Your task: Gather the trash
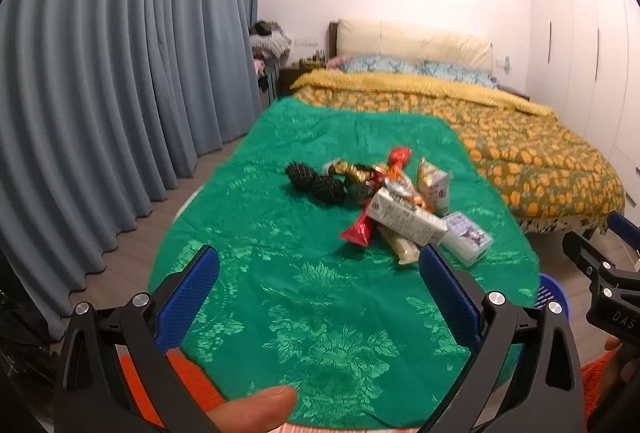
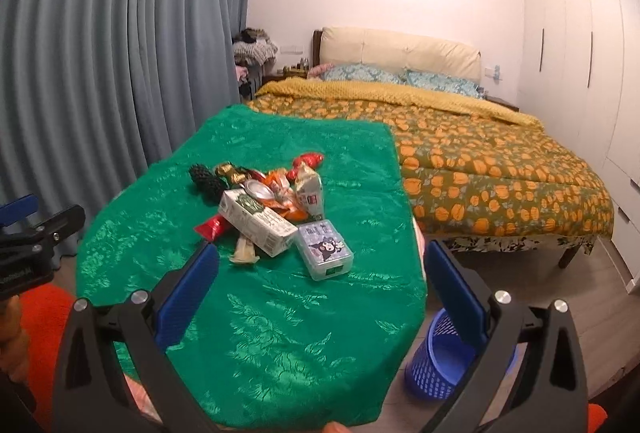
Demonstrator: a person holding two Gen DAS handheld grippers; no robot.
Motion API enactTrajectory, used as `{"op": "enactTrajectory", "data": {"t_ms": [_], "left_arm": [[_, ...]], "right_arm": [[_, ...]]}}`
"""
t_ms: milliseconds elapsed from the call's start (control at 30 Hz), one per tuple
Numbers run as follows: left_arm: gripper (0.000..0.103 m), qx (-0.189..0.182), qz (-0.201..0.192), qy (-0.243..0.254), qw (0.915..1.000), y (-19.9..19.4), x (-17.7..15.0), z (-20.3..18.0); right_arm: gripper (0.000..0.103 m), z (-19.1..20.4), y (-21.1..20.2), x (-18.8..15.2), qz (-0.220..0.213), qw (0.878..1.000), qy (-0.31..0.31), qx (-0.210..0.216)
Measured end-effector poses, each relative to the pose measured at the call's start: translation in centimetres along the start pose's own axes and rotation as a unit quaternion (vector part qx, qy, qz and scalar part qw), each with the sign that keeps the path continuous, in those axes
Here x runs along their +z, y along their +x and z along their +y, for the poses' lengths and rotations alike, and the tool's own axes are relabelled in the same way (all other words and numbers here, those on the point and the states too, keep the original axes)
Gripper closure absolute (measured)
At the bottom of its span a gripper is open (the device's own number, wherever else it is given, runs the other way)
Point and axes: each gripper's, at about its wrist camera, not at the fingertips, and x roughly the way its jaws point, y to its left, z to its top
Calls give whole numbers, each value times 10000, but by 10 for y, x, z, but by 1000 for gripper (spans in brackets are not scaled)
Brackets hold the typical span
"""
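trash pile (image 2: 276, 209) on green-clothed table (image 2: 280, 333)

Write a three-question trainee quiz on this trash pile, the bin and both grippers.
1. True or false: the blue mesh plastic wastebasket stands on the green patterned tablecloth.
2. Which lies nearest the camera: A the clear plastic box with a cartoon label, B the black spiky ball, C the red foil wrapper?
3. Fill in: the left gripper and right gripper are both ____.

Key: 1 false, it stands on the floor; 2 A; 3 open.
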Motion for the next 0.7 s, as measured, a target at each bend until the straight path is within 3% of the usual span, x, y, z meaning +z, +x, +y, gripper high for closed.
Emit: {"op": "enactTrajectory", "data": {"t_ms": [200, 367, 500, 700], "left_arm": [[4, 77, 294, 76, 9995, 42, -2, -8], [4, 63, 262, 88, 9996, 46, 2, -15], [4, 10, -87, 63, 9999, 11, 5, -14], [4, -75, -907, -30, 9958, -94, -1, -2]], "right_arm": [[4, -1, 41, 1, 249, 9996, 48, 110], [4, -1, 39, 5, 200, 9997, 31, 106], [4, 4, 0, 14, -140, 9999, 0, 43], [5, 13, -109, 16, -836, 9964, -46, -96]]}}
